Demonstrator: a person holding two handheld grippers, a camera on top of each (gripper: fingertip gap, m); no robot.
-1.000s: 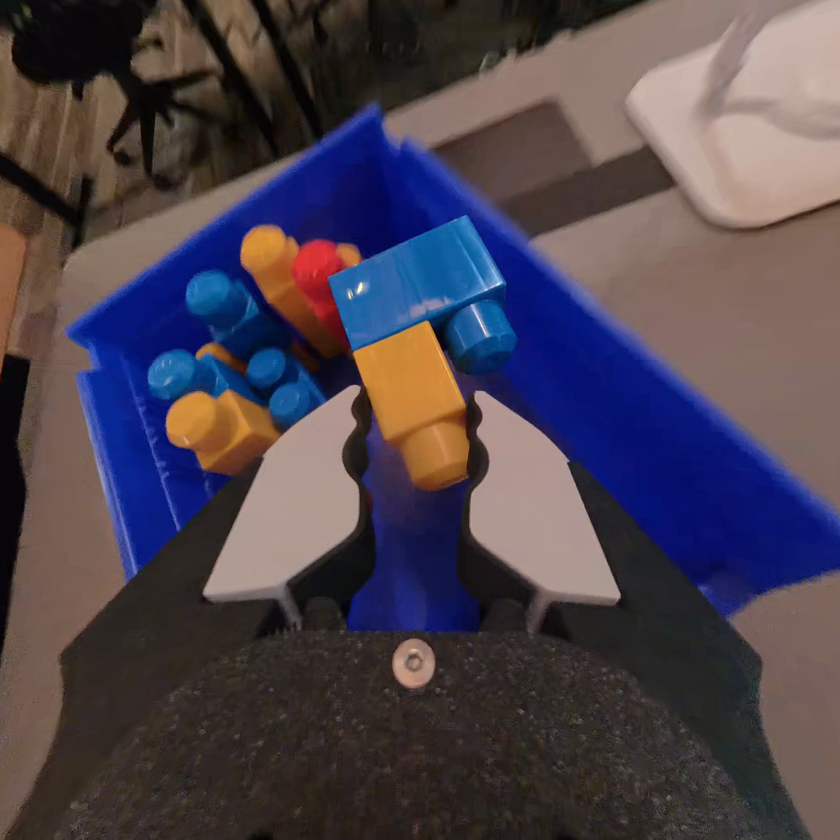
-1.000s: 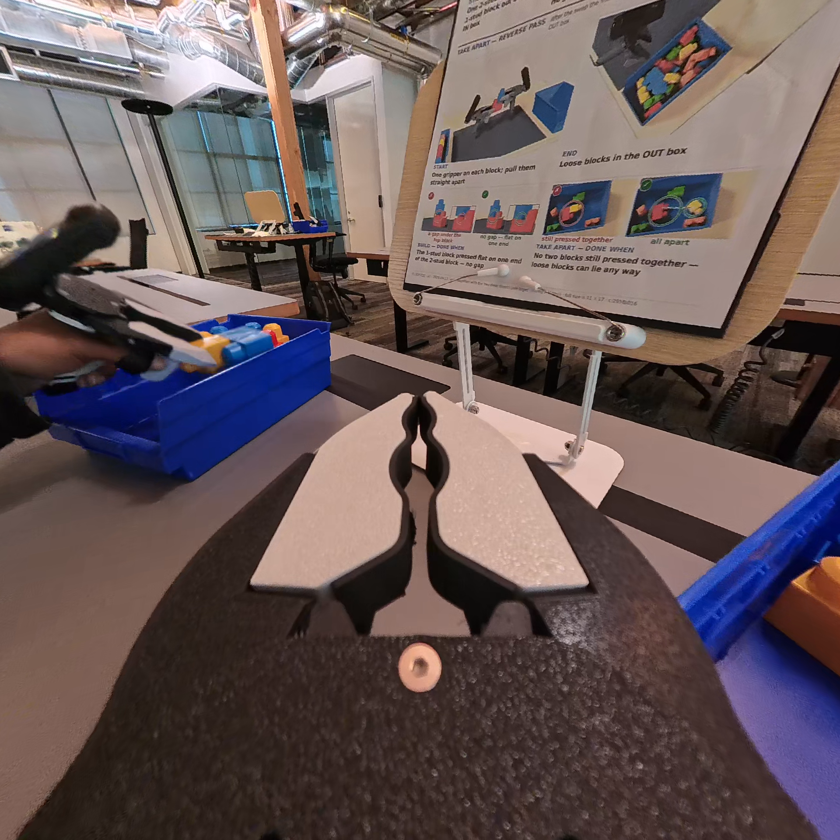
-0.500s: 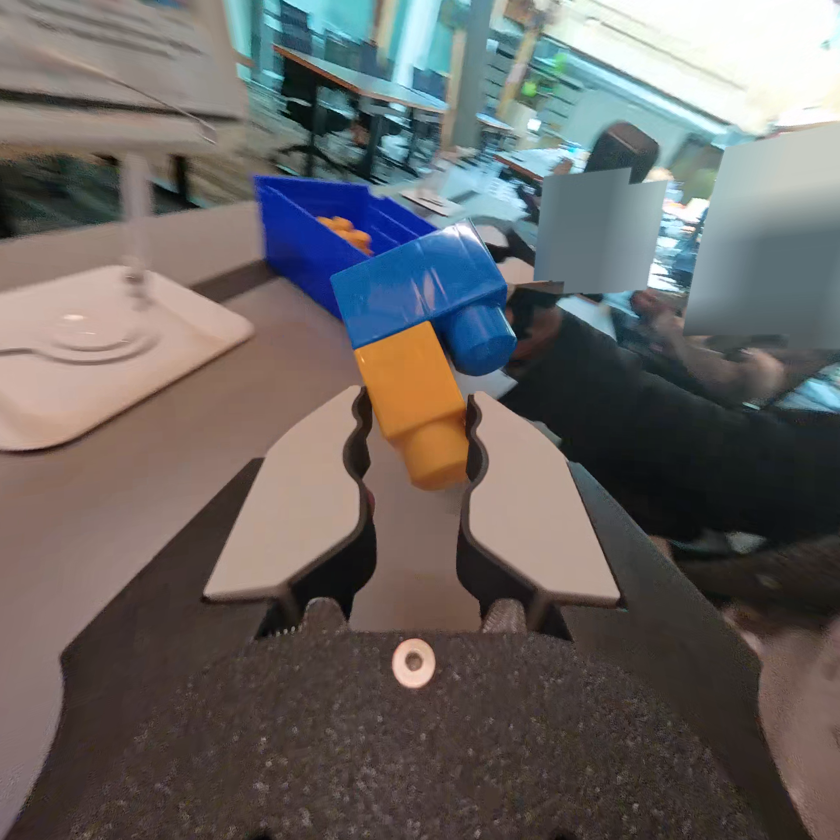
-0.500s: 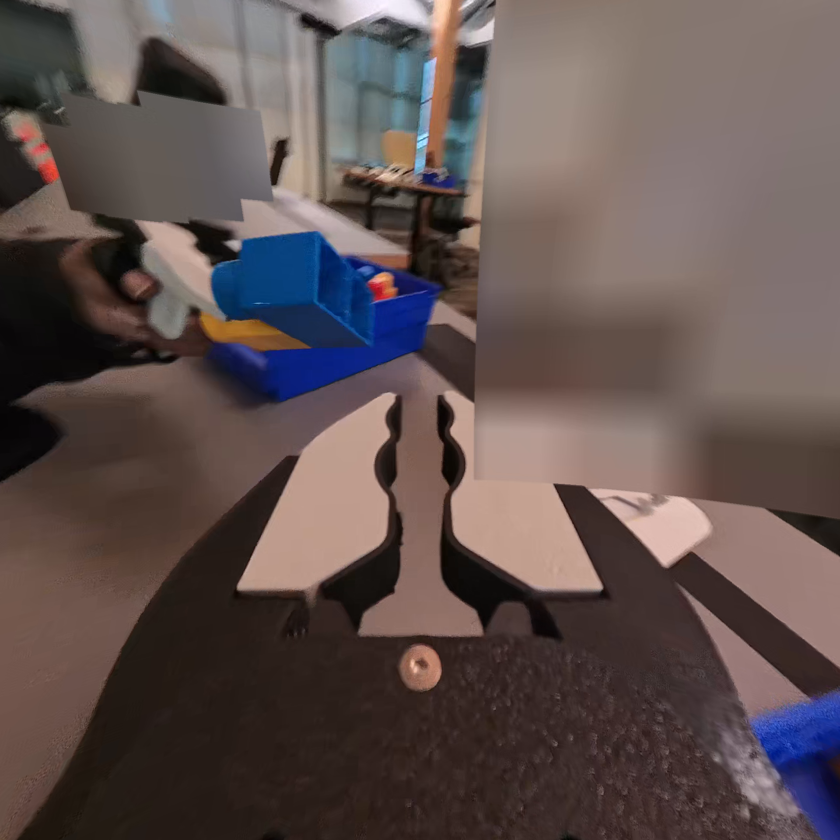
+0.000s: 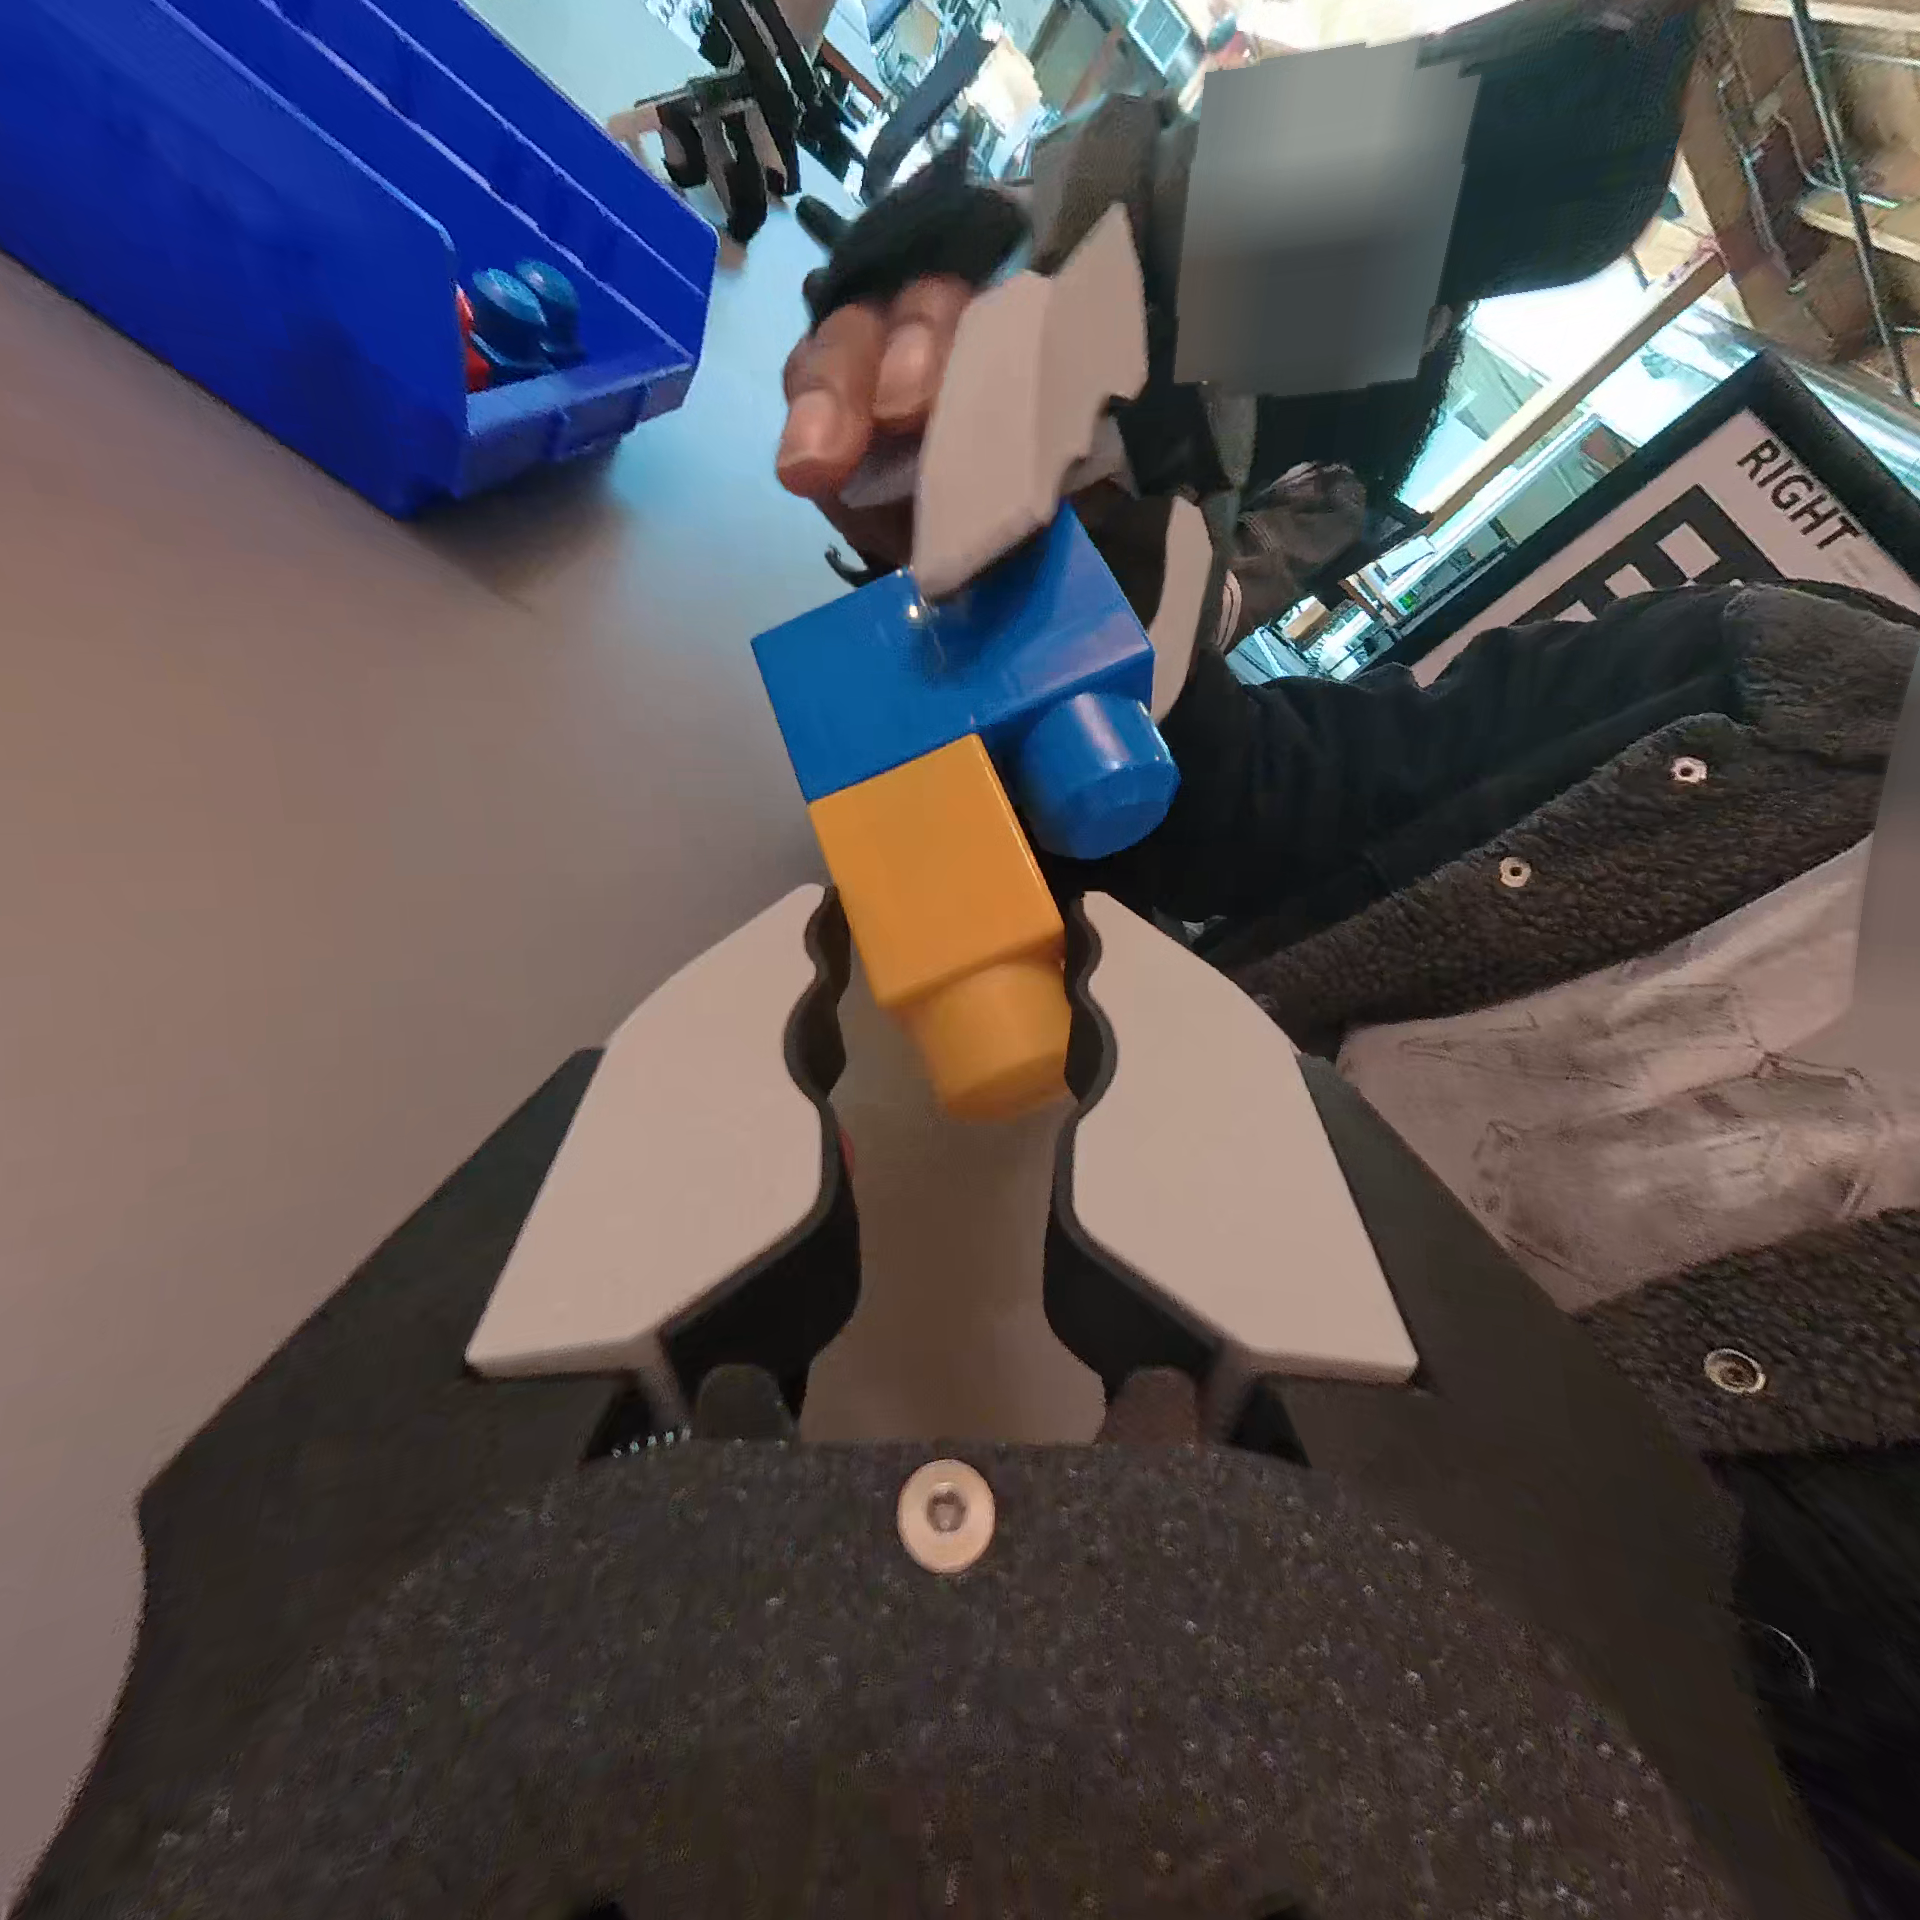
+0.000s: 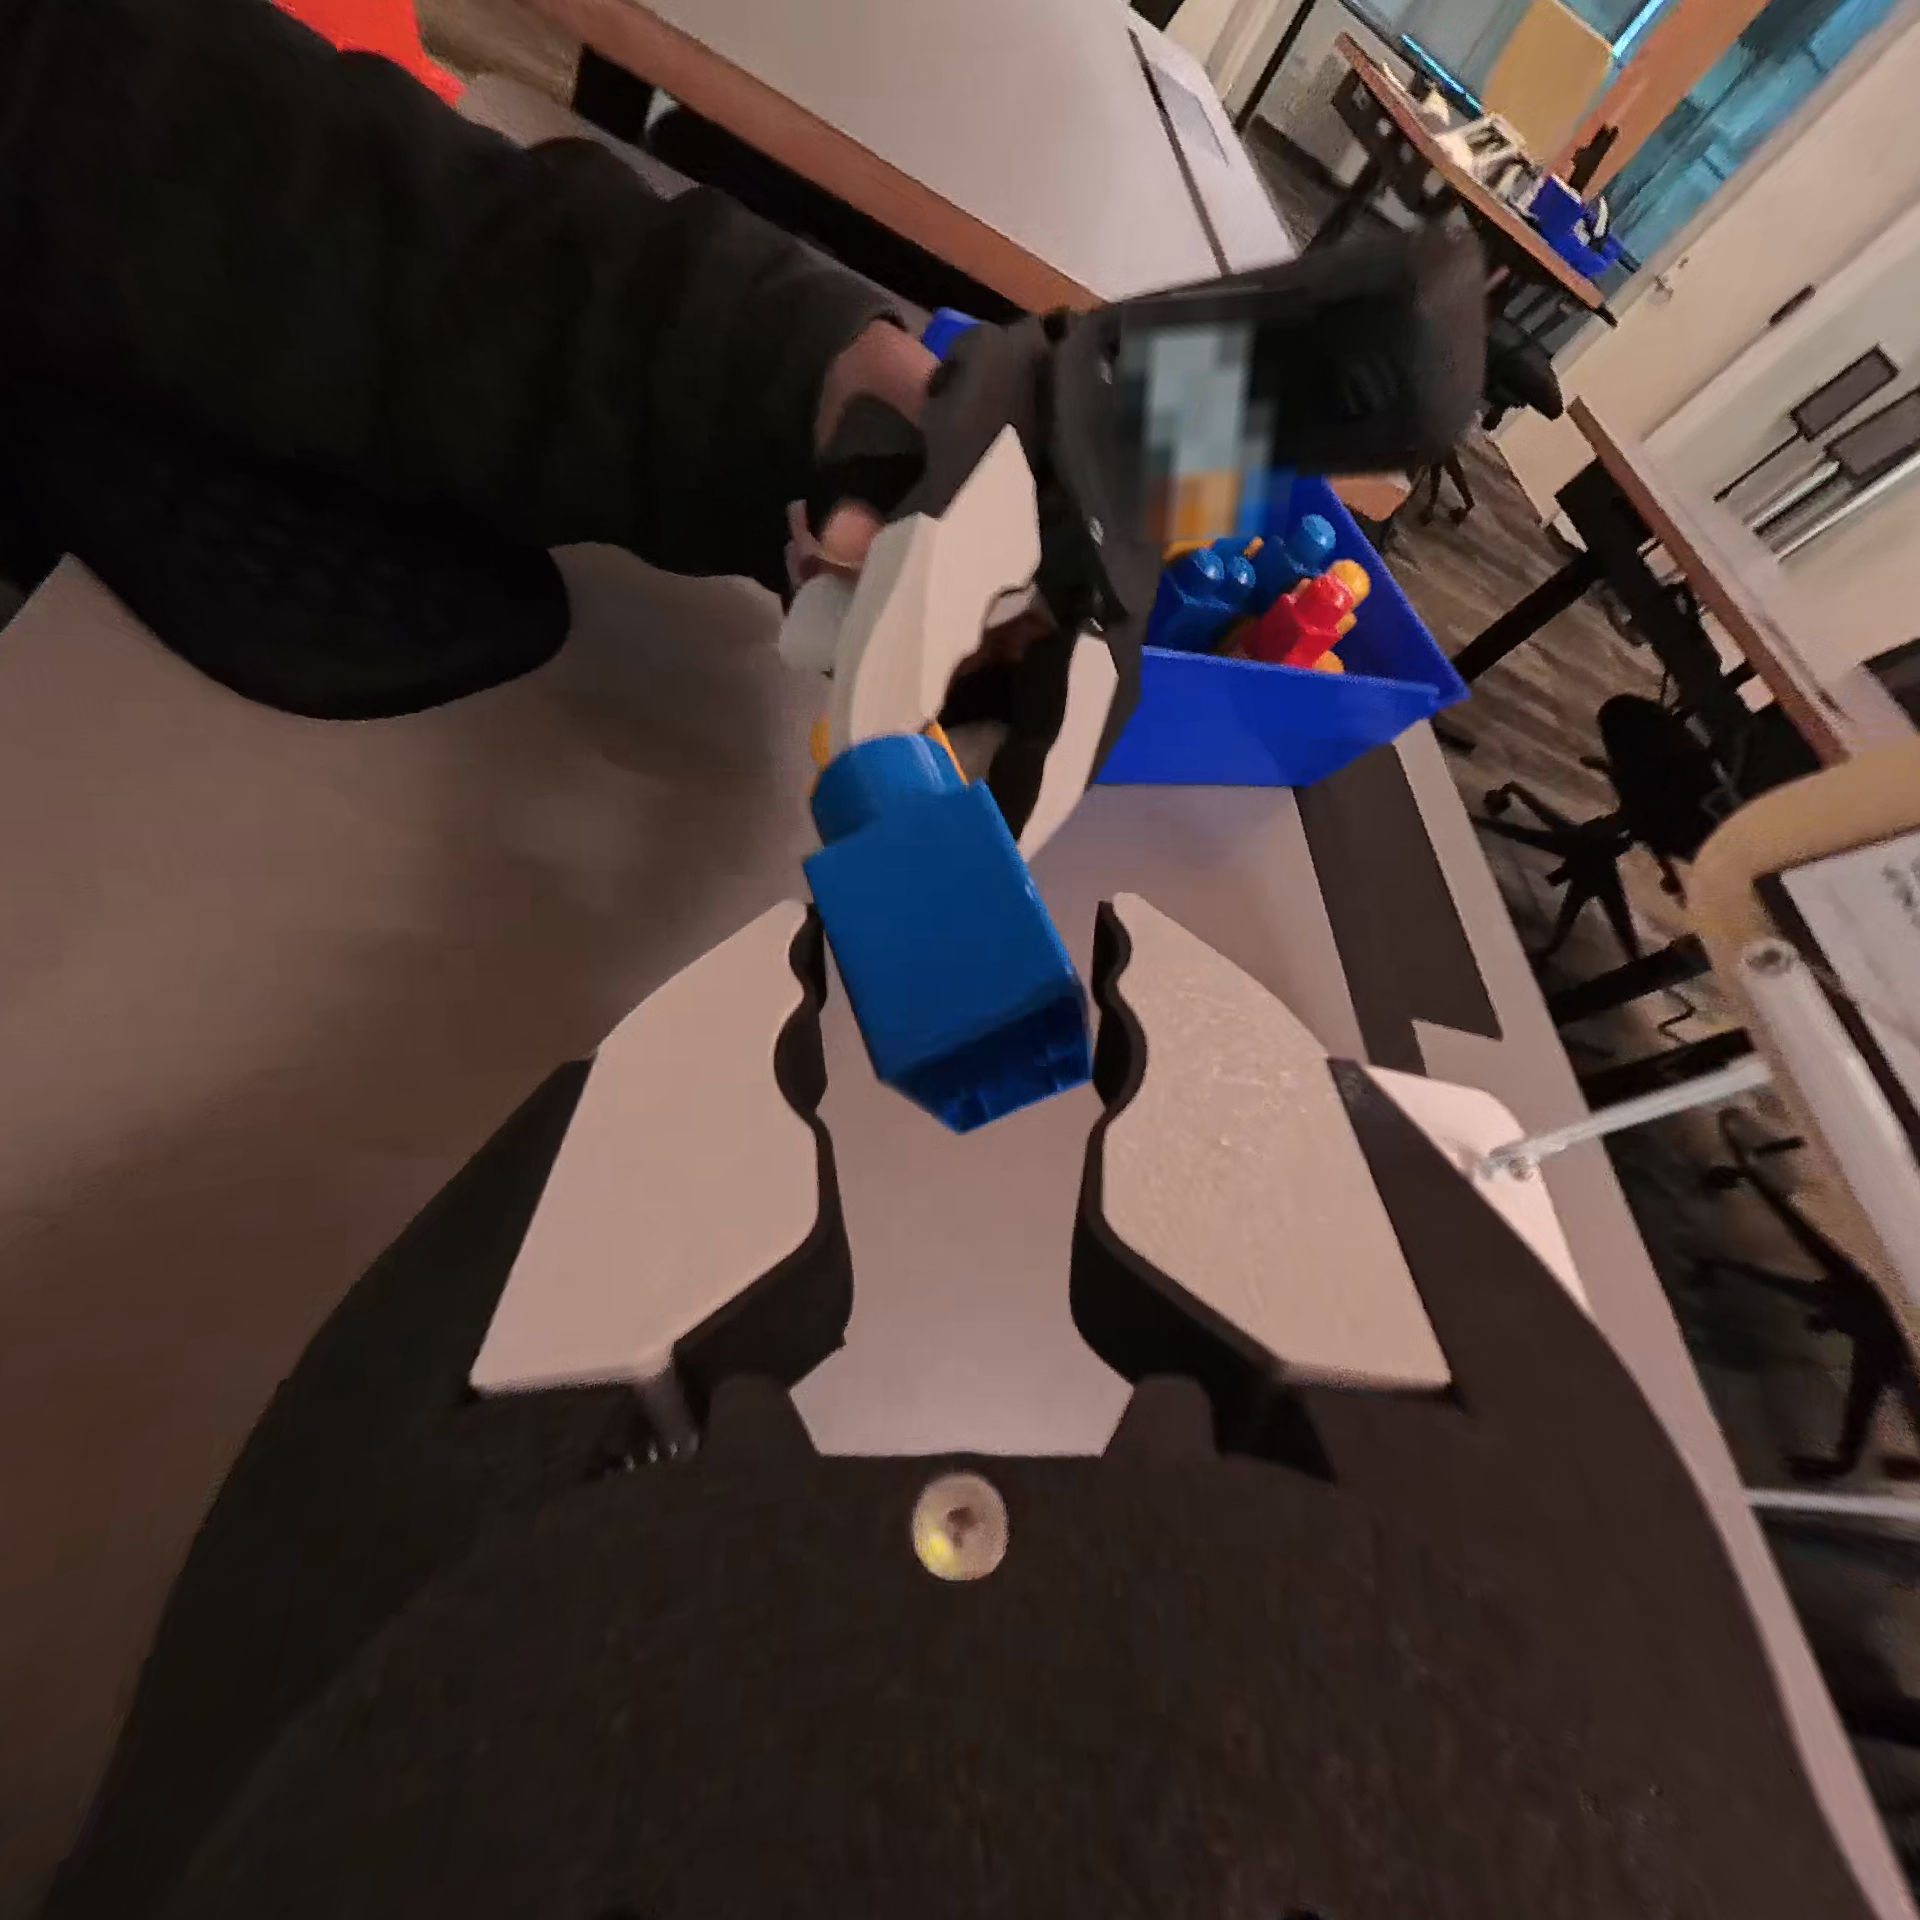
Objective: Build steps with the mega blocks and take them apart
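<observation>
To part the pair cleanly, I judge each claw should hold one block firmly and pull straight away along the stud, without twisting. The left claw (image 5: 951, 925) is clenched on the yellow block (image 5: 935, 883), which sits between its tips. Pressed onto it just beyond is the blue block (image 6: 951, 961), its far end between the right claw (image 6: 951, 935) tips, which appear to be clenched on it above the table (image 5: 312, 831).

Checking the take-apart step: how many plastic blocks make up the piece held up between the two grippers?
2: a yellow one-stud block clamped in the left gripper, and a blue two-stud block pressed onto it, its far end between the right gripper's fingers.
</observation>
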